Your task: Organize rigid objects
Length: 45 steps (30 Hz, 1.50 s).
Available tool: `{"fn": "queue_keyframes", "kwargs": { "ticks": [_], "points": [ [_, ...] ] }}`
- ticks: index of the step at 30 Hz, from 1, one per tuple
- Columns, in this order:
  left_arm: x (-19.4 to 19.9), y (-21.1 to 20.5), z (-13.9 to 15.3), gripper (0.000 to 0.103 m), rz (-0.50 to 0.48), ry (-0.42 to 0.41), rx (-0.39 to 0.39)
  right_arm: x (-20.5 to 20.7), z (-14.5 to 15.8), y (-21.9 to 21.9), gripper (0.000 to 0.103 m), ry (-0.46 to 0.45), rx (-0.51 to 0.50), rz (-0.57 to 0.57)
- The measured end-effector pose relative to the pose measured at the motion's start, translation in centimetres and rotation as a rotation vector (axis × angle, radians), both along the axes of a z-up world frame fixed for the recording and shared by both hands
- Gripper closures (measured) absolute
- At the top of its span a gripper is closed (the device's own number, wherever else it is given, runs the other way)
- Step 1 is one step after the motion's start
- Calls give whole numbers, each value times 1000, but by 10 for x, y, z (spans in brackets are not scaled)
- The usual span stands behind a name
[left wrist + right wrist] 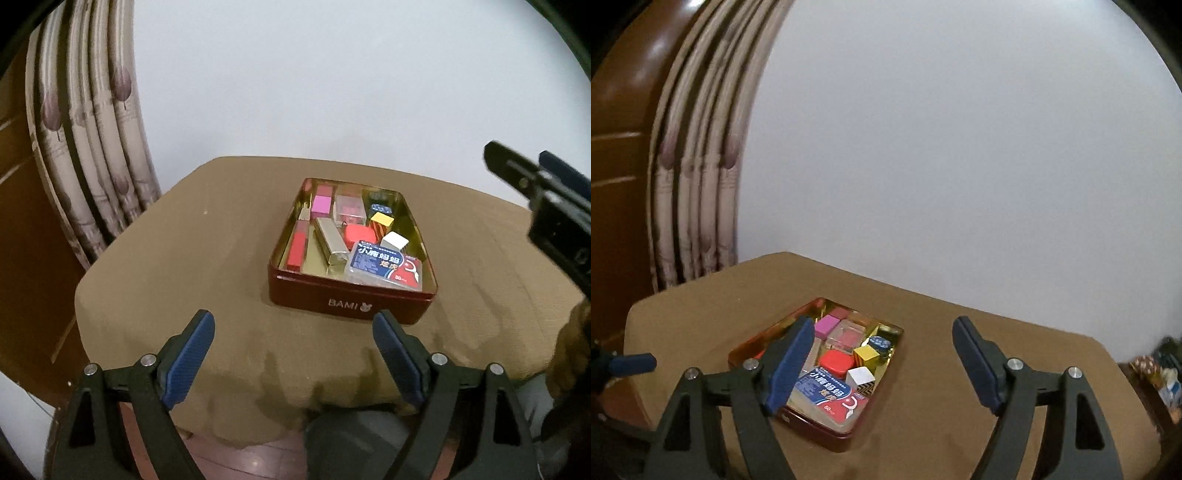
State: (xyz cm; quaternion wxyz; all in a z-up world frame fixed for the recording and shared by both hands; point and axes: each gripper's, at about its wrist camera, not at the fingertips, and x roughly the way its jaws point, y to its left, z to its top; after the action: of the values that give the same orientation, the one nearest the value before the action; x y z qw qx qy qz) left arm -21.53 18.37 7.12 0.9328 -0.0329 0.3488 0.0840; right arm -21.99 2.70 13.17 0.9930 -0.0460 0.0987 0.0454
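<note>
Small objects (pixel 354 236) in tin (pixel 351 301)

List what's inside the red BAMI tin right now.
The red BAMI tin holds a floss-pick box, white block, yellow block, pink block, red bar and silver case. Whatever lies beneath them is covered.

Left gripper (pixel 293 338) and right gripper (pixel 884 350) both gape wide with nothing between their blue pads
</note>
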Motion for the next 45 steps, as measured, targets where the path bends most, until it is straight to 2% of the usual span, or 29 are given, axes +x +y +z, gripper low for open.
{"fn": "queue_keyframes", "kwargs": {
  "ticks": [3, 5, 8, 11, 18, 35, 45],
  "points": [
    [1, -1, 3, 18, -12, -26, 5, -12, -12, -4, 24, -48, 86, 32],
    [3, -3, 3, 18, -18, -27, 26, -13, -21, -10, 24, -19, 159, 45],
    [5, -3, 1, 18, -31, -32, 34, -7, -33, -8, 24, 27, 160, -44],
    [6, -4, 1, 18, -42, -45, 43, -8, -37, -11, 24, 25, 185, -75],
    [8, 0, 0, 18, -68, -63, 57, -27, -46, -14, 24, -77, 257, -97],
    [22, 25, -5, 17, -73, -62, 39, -13, -55, 4, 24, -21, 246, -129],
    [29, 25, -4, 16, -104, -82, 73, -3, -61, 0, 24, -42, 288, -161]
  ]
}}
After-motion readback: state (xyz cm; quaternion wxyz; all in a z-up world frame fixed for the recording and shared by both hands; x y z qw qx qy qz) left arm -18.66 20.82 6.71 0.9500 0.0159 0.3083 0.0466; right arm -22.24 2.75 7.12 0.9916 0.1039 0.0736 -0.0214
